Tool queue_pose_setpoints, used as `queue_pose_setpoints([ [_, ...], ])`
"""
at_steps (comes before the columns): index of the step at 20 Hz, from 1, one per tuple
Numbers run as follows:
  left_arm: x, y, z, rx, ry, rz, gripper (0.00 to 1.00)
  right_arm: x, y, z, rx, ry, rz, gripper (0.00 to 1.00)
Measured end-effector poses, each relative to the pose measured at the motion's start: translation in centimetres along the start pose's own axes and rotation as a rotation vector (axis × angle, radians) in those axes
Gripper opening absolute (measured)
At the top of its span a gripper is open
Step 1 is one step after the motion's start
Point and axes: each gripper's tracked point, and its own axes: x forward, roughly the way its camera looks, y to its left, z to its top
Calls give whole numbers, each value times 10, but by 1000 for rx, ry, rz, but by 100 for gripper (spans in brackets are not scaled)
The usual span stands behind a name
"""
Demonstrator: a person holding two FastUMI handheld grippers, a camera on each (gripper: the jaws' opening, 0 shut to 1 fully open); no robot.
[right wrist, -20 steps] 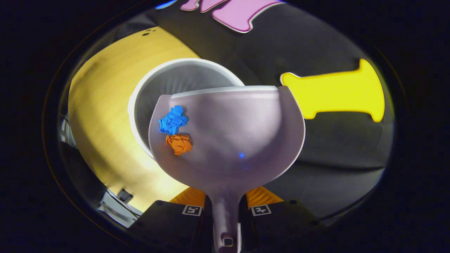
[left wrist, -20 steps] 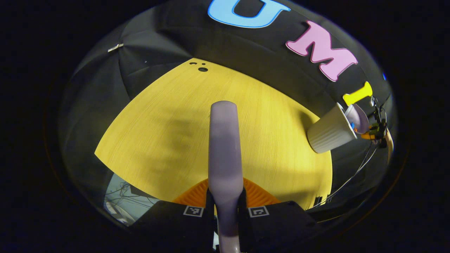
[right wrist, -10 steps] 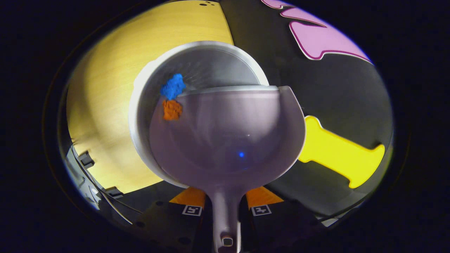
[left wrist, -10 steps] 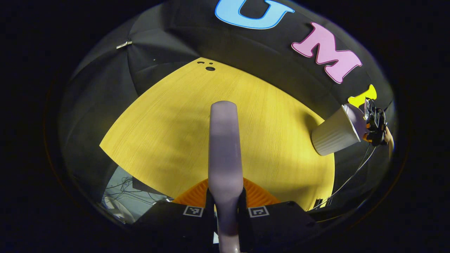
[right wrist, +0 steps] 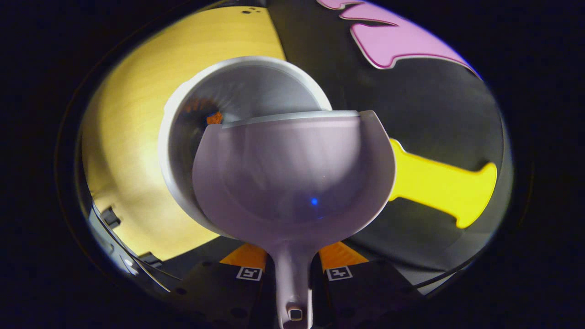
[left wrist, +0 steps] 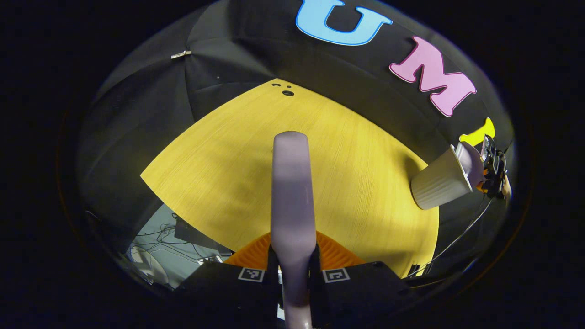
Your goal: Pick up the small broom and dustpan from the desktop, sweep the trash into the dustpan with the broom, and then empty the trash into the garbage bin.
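Observation:
In the right gripper view, my right gripper (right wrist: 293,265) is shut on the handle of the pale lilac dustpan (right wrist: 292,183). The pan is tipped over the mouth of the white ribbed garbage bin (right wrist: 183,105), and its scoop holds nothing. An orange scrap (right wrist: 213,119) lies inside the bin. In the left gripper view, my left gripper (left wrist: 292,269) is shut on the lilac broom (left wrist: 291,192), which juts forward above the yellow desktop (left wrist: 219,173). The bin (left wrist: 441,183) stands at the desktop's far right there, with the dustpan (left wrist: 470,157) and the right gripper (left wrist: 493,169) over its rim.
The yellow desktop (right wrist: 132,137) lies left of the bin. Small dark holes (left wrist: 287,91) mark its far corner. Cables (left wrist: 457,233) hang past the right edge, and cables on the floor (left wrist: 160,246) show beyond the near left edge.
The blue and orange scraps slid off the tipped dustpan into the bin; the pan now holds nothing. The left gripper view has drifted slightly, with the broom still held.

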Motion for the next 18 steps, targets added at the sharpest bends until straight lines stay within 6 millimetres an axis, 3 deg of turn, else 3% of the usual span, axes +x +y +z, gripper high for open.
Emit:
queue_pose_setpoints([
  [4,0,-10,12,-39,-66,-2,32,-13,-8,-14,308,-54,77,36],
  [7,2,-22,23,-27,-104,-4,30,-10,-10,-20,480,-79,112,36],
  [12,6,-46,33,57,-115,-20,30,-5,3,-32,757,-121,202,36],
  [18,13,-59,46,192,-102,-68,32,-4,19,-24,1030,-159,237,36],
])
